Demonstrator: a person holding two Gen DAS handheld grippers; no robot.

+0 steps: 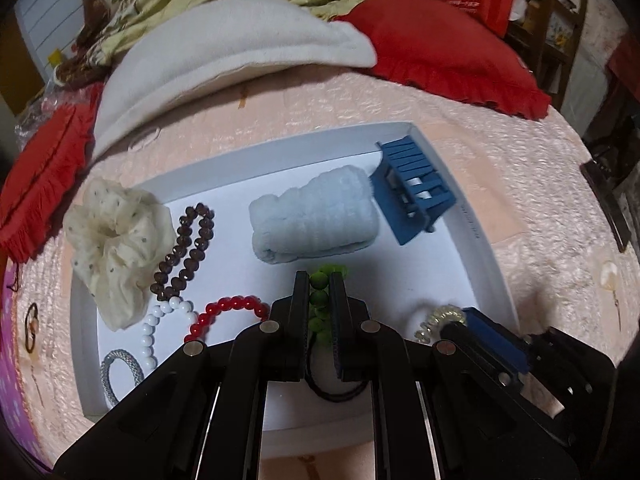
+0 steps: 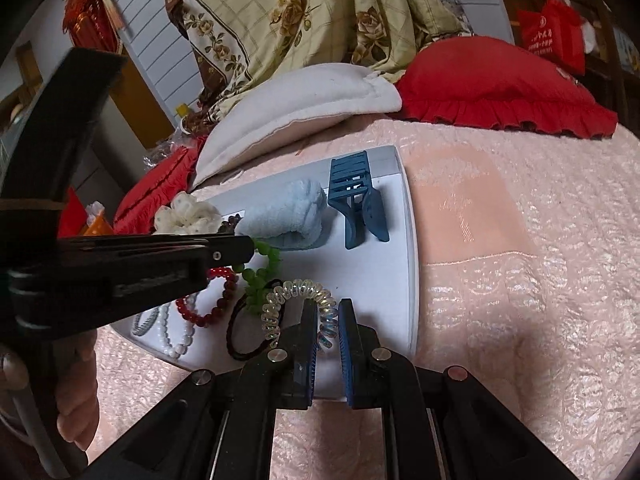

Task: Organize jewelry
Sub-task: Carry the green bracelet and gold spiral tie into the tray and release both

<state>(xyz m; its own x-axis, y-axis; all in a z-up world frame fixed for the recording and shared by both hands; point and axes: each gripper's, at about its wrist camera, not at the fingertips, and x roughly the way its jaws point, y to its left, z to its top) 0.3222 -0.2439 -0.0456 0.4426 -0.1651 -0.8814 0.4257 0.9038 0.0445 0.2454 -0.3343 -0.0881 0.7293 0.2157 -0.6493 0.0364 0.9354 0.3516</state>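
Observation:
A white tray (image 1: 476, 216) lies on the pink bedspread and holds the jewelry. My left gripper (image 1: 319, 280) is shut on a green bead bracelet (image 1: 320, 300); the bracelet also shows in the right wrist view (image 2: 260, 276). My right gripper (image 2: 328, 308) is closed around a clear spiral hair tie (image 2: 296, 296), with a narrow gap between its fingers. In the tray lie a cream scrunchie (image 1: 116, 236), a brown bead bracelet (image 1: 188, 248), a white bead bracelet (image 1: 156, 328), a red bead bracelet (image 1: 228, 312), a grey ring tie (image 1: 120, 372), a black elastic (image 2: 244, 336), a blue claw clip (image 1: 412, 188) and a light-blue towel roll (image 1: 316, 220).
A white pillow (image 1: 224, 64) and red cushions (image 1: 452, 52) lie behind the tray. A pearl earring (image 1: 608, 276) rests on the bedspread to the right. A small ring item (image 1: 32, 328) lies left of the tray.

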